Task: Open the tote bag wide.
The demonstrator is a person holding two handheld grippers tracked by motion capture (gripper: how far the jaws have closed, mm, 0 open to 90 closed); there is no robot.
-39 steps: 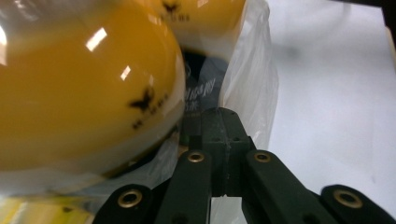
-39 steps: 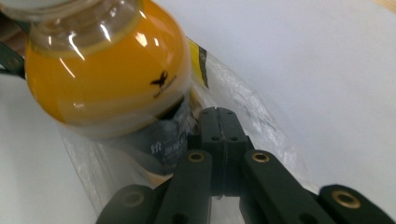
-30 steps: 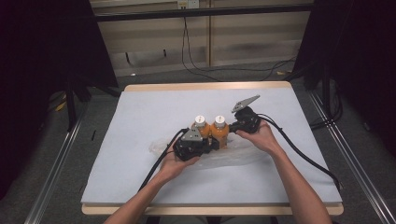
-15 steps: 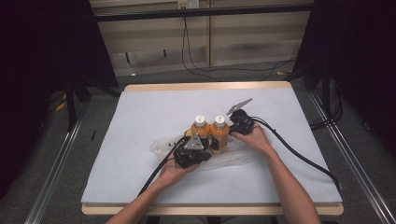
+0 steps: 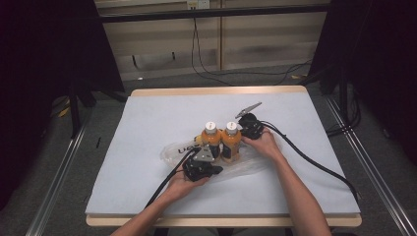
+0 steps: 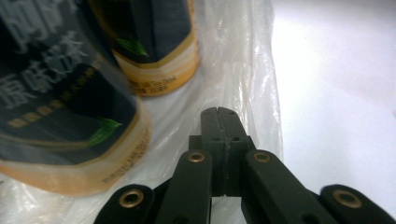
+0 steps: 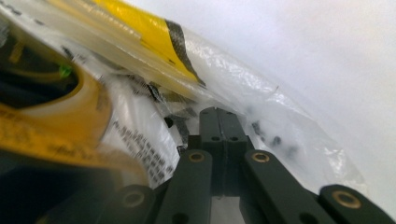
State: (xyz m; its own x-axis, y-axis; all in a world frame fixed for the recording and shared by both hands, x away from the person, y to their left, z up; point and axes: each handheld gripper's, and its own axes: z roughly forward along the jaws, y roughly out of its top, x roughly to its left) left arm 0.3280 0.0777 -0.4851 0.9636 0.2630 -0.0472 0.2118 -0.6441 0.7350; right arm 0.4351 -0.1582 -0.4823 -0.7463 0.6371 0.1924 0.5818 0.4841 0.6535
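My right gripper [image 5: 250, 129] has dropped beside the bottles [image 5: 222, 142]; both grippers' jaws pinch the plastic bag [image 5: 246, 166], ready to pull it.

The table's white cover [image 5: 147, 128] is lit evenly from above in the high view, while the surroundings on both sides are left almost black. Only soft, short shadows are cast beside the two orange bottles [image 5: 222, 142] and the forearms. Mild grain is seen, and fine detail is lost.

In the left gripper view, the white cover [image 6: 336, 70] is overexposed to a near-blank glare at the right. The nearer bottle [image 6: 60, 93] is blurred and darkened, and the black jaws are rendered fairly sharp.

In the right gripper view, the clear plastic bag [image 7: 261, 98] is marked by small glints, and the bottle [image 7: 51, 121] at the left is heavily out of focus. The lower left corner is lost in shadow.
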